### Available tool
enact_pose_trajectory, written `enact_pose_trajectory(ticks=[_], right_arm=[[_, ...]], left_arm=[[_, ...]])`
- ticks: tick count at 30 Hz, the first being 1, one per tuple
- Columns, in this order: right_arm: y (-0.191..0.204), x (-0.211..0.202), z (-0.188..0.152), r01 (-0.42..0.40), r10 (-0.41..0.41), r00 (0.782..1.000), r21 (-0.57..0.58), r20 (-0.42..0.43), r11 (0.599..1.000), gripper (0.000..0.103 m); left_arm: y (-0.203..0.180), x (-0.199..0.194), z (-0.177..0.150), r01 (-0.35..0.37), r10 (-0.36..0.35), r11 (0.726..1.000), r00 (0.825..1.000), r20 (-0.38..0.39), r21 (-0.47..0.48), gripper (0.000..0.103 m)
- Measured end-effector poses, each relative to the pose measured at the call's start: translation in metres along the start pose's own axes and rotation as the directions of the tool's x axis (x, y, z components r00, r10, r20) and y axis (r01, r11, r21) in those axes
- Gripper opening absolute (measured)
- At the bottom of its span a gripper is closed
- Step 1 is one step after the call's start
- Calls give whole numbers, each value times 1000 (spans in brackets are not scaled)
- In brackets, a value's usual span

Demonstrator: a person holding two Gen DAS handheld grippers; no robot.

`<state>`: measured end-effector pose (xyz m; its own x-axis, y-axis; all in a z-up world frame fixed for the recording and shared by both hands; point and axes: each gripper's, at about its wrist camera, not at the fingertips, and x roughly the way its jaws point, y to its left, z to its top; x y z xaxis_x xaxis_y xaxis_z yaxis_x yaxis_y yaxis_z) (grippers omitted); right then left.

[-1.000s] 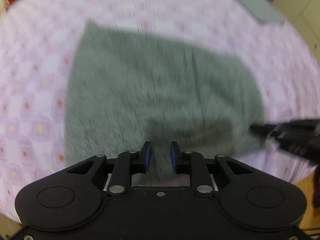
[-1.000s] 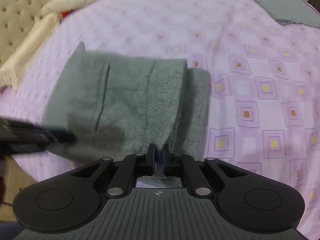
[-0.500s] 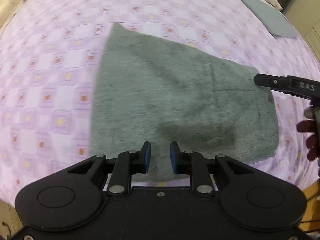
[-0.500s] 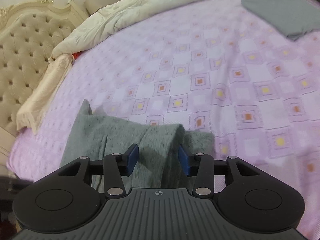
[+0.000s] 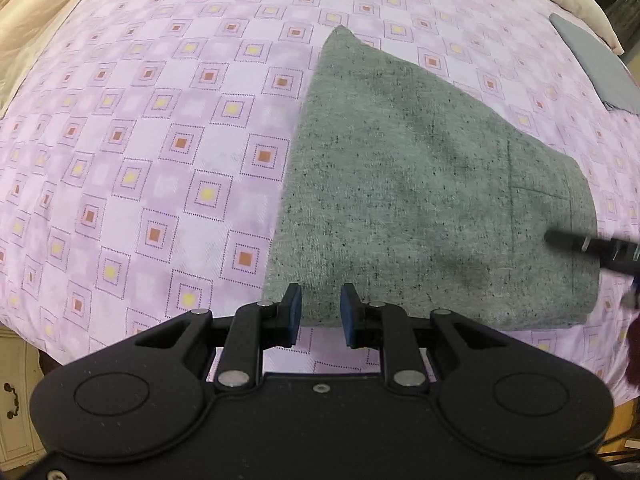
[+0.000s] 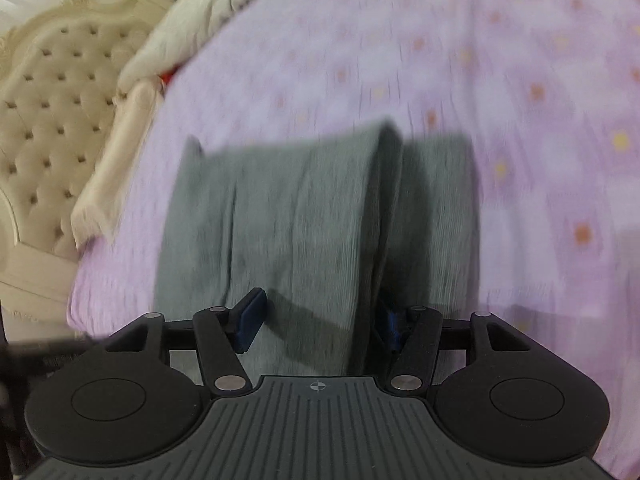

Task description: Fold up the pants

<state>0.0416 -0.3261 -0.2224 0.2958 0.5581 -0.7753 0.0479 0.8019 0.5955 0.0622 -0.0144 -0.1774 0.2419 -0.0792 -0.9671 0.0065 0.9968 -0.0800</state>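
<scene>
The grey speckled pants [image 5: 420, 200] lie folded into a wedge on the purple checked bedspread [image 5: 160, 140]. My left gripper [image 5: 320, 314] hovers over the near left corner of the pants, its blue pads apart with nothing between them. One finger of my right gripper [image 5: 572, 246] reaches in over the right end of the pants. In the blurred right wrist view, the right gripper [image 6: 318, 312] is over the pants [image 6: 300, 208] with its jaws opening wide. Cloth lies below the pads and is not gripped.
Another folded grey cloth [image 5: 600, 68] lies at the far right of the bed. A cream duvet [image 6: 208, 12] and a tufted headboard [image 6: 52, 100] stand at the head end. The bed's near edge runs just below both grippers, with a cream cabinet [image 5: 16, 400] beside it.
The right gripper's jaws went from shut on the pants' fold to wide apart, letting the cloth go. The left gripper shifted left, so the pants now sit further right in its view.
</scene>
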Motion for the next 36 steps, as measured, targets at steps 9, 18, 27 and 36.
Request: enact_pose_trajectory(ticks=[9, 18, 27, 36], right_arm=[[95, -61, 0, 104, -84, 989, -170, 120, 980, 14], [48, -37, -9, 415, -415, 910, -27, 14, 909, 28], [121, -69, 11, 445, -381, 868, -159, 320, 881, 28], [149, 34, 48, 367, -327, 929, -335, 170, 868, 27]], left_arm=[[6, -7, 21, 20, -23, 996, 999, 30, 92, 29], [-6, 4, 50, 63, -68, 973, 998, 14, 222, 29], [-26, 12, 110, 110, -130, 956, 990, 58, 273, 29], [-35, 62, 160, 84, -92, 972, 995, 27, 219, 30]])
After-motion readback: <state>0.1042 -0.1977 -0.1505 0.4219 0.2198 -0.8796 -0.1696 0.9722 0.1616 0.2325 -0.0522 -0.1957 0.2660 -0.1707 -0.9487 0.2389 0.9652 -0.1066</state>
